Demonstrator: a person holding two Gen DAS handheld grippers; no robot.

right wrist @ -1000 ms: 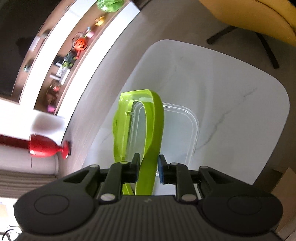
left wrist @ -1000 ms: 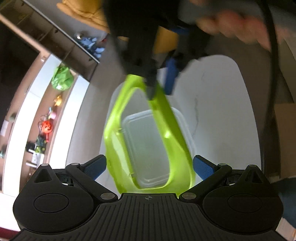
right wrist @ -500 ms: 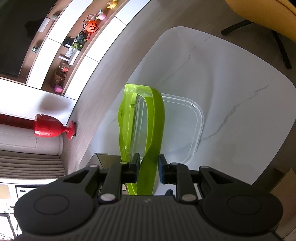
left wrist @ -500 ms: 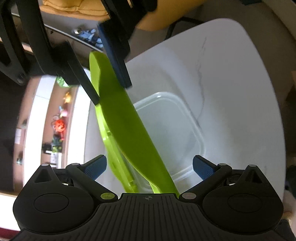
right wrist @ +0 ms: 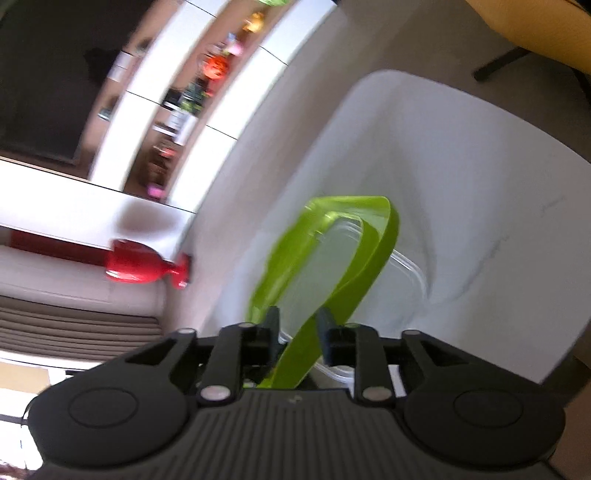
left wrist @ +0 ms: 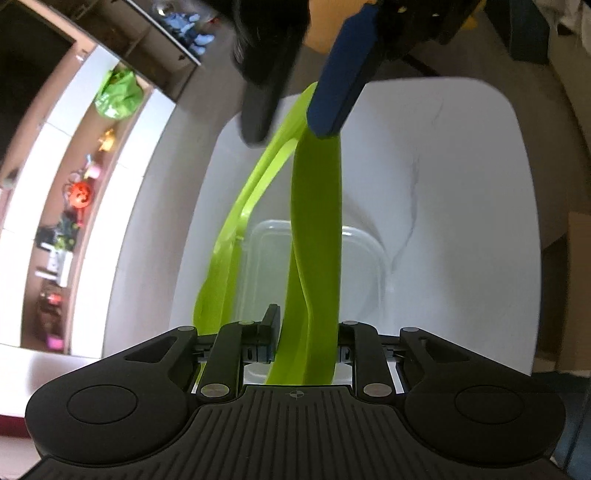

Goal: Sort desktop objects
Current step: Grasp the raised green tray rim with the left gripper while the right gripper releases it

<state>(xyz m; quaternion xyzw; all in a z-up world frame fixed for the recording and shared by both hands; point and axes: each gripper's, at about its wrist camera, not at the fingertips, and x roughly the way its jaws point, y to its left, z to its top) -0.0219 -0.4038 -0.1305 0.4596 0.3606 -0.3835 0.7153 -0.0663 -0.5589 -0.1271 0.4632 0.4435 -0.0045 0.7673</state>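
Since the earlier frame, the left claw (left wrist: 306, 332) has gone from spread wide to pinching the near end of the green lid (left wrist: 317, 221). The right claw (right wrist: 297, 328) holds the lid's other end, seen at the top of the left view; its jaws are now opening, with the lid edge between them and the left jaw visibly clear of it.

The lid hangs on edge in the air, spanning both claws, directly above the clear box (left wrist: 365, 266). The box lies on the white worktop (left wrist: 461, 184), near its left edge.

Step in hand, as judged: hand-over of the lid from right claw to left.
- Keep the left pinch firm until the right jaws are fully clear.
- Draw the right claw straight back, so it does not drag or twist the lid.
- The lid is thin and looks flexible; expect it to sag or swing once held at one end only.

Surroundings: a wall shelf (right wrist: 192, 96) with small ornaments runs far left; a red vase (right wrist: 140, 262) stands beside the worktop's left edge; a yellow chair (right wrist: 535, 33) stands far right. Nothing but the box lies under the lid, and the rest of the worktop shows bare.
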